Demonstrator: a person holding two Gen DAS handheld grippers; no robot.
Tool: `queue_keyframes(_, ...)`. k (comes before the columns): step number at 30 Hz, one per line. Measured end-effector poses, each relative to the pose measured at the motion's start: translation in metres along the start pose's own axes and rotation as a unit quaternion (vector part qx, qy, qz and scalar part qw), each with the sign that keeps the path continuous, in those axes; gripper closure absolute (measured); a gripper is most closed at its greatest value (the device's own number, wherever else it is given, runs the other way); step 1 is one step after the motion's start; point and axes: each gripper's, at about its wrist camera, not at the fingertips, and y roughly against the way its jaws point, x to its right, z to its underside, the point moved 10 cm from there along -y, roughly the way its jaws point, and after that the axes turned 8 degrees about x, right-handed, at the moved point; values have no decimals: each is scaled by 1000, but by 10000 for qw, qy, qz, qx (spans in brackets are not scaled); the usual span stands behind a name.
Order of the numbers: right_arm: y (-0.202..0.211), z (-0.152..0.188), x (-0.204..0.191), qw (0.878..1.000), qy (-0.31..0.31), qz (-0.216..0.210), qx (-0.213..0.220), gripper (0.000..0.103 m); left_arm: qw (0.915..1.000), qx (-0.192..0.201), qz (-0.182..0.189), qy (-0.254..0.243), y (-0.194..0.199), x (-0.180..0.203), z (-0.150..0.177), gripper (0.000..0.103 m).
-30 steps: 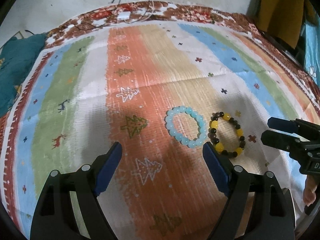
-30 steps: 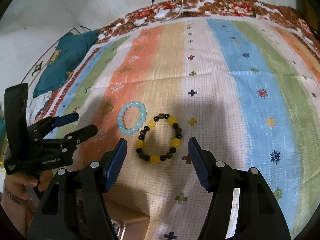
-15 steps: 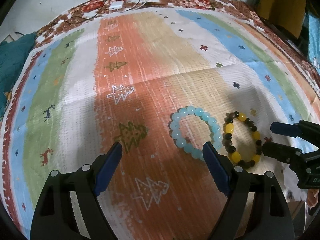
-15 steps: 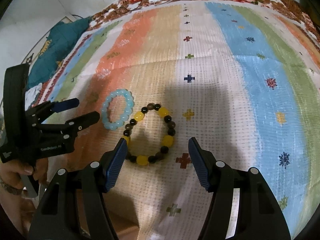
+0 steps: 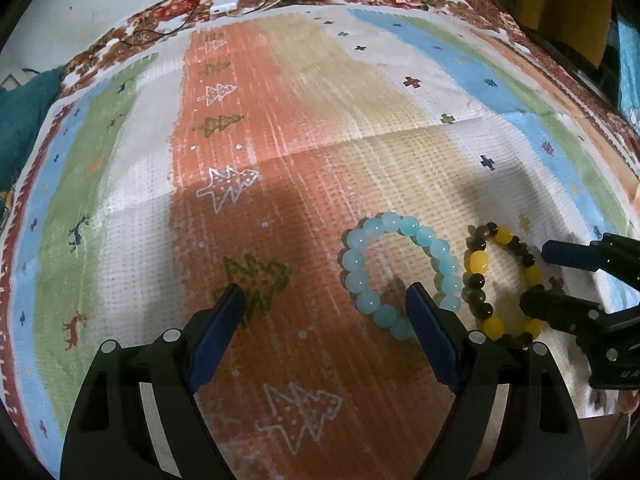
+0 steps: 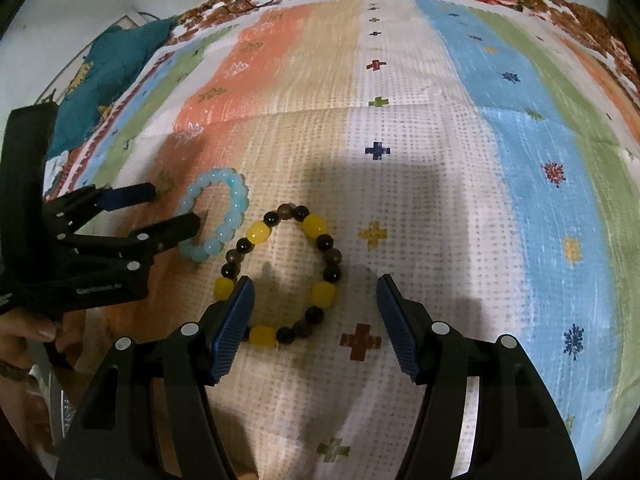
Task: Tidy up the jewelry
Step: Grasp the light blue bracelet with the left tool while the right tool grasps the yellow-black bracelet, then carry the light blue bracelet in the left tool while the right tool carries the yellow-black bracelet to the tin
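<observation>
Two bead bracelets lie side by side on the striped cloth. The light blue bracelet is on the left. The yellow and dark bracelet is on the right and almost touches it. My left gripper is open just above the cloth; one finger stands over the blue ring's hollow, the other outside it to the left. My right gripper is also open. Its left finger hides beads on the yellow ring's near-left side, and its right finger stands outside the ring.
A teal cloth lies off the left side. A white plug with cables rests on the flowered far border. A hand grips the left tool's handle. The cloth's near edge runs just below the right gripper.
Both grippers have come down and closer to the bracelets, which now look larger. The left gripper's right finger now overlaps the blue ring, the right gripper's left finger the yellow one. Jaw widths unchanged.
</observation>
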Motion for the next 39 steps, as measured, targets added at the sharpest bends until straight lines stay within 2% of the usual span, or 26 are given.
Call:
queue_keyframes(1,-1,0,1,10000,-12,-3,-7,40,10000,-14,-26,-39,-1,0,1,21)
queue_keyframes(3,-1,1,3,9999,14,107,-11,52,9999,-19,-73,-103,-2,1,2,23)
queue_keyframes(5,-1,1,7,9998,33,210,-30,59,9999,-30,-119,-116,-2,-1,3,27)
queue_keyframes(7,-1,1,10,9997,9,260,-41,65,9999,-34,-123,-101,0,-1,3,40)
queue_keyframes(9,-1,2,12,9996,15,269,-68,80,9999,-39,-155,-56,1,-4,3,49)
queue_keyframes(11,-2,4,11,9997,10,241,-108,88,9998,-41,-173,0,2,-8,3,58)
queue_keyframes(15,-2,5,8,9997,87,216,-124,90,9998,-64,-166,-2,3,-9,5,89)
queue_keyframes(16,-2,5,8,9997,89,198,-112,90,9999,-68,-141,-19,4,-9,5,92)
queue_keyframes(23,11,2,0,9998,157,39,81,90,9999,78,-48,59,15,-10,7,92)
queue_keyframes(31,44,-13,-14,9975,205,-212,635,91,9988,465,79,126,49,0,-3,92)
queue_keyframes(39,65,-14,-25,9952,312,-277,880,91,9972,731,150,48,78,14,-8,92)
